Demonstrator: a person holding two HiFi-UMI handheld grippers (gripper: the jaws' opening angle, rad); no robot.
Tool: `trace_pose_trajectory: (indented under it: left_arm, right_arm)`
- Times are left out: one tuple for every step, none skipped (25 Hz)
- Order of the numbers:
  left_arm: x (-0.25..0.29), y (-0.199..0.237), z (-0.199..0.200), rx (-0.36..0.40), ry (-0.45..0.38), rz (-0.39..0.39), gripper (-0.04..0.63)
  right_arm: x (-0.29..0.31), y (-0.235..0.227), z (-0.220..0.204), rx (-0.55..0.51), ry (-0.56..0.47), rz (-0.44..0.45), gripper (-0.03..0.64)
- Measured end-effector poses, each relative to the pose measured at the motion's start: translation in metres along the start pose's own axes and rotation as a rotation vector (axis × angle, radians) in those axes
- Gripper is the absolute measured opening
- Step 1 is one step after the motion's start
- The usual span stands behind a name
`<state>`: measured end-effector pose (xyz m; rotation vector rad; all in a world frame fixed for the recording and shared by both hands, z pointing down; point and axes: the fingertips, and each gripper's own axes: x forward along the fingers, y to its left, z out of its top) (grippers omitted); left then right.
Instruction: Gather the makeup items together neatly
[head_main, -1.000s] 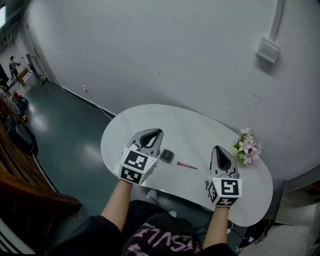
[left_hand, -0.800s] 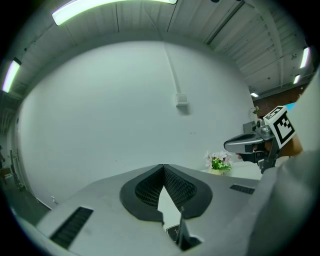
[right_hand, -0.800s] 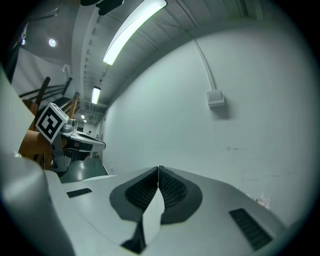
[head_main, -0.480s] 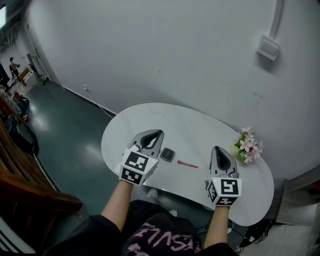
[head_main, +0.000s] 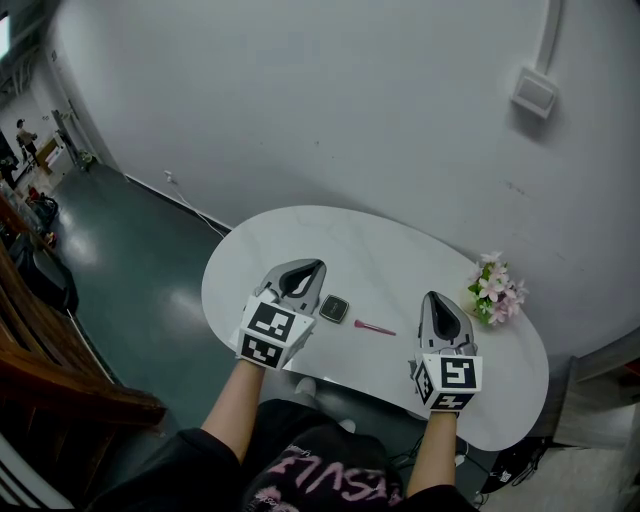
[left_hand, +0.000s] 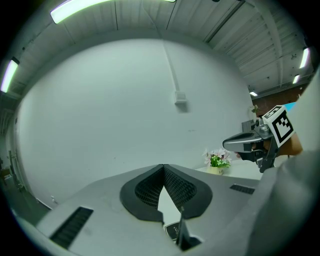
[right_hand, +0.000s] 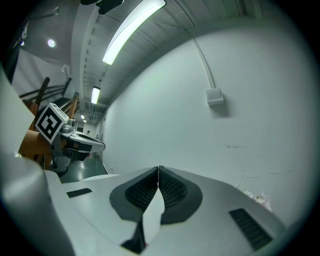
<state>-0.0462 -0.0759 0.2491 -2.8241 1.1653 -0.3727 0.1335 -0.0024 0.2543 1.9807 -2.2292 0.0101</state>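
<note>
On the white tabletop (head_main: 400, 250), a dark square compact (head_main: 334, 309) and a thin pink stick (head_main: 374, 328) lie side by side between the left gripper (head_main: 308, 270) and the right gripper (head_main: 437, 302). Both grippers' jaws are pressed together, empty. Pink flowers (head_main: 496, 293) stand near the right edge.

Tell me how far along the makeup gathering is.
Done: nothing clearly. The compact and pink stick lie close but apart on the table. In hand: nothing. The left gripper and right gripper are both shut and empty, one on either side of the items. Left: bring the two together, neatly side by side.
</note>
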Motion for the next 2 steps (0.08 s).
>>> trace_pose_trajectory:
  left_arm:
    - [0.0003,-0.0005,-0.0007,0.000,0.001,-0.001,0.012]
    - [0.0005,-0.0011,-0.0014,-0.001,0.002,-0.002,0.012]
  right_arm:
    - [-0.0002,-0.0003,-0.0009,0.000,0.002,0.000,0.063]
    - [-0.0004,-0.0006,-0.0019,0.000,0.004,-0.001,0.063]
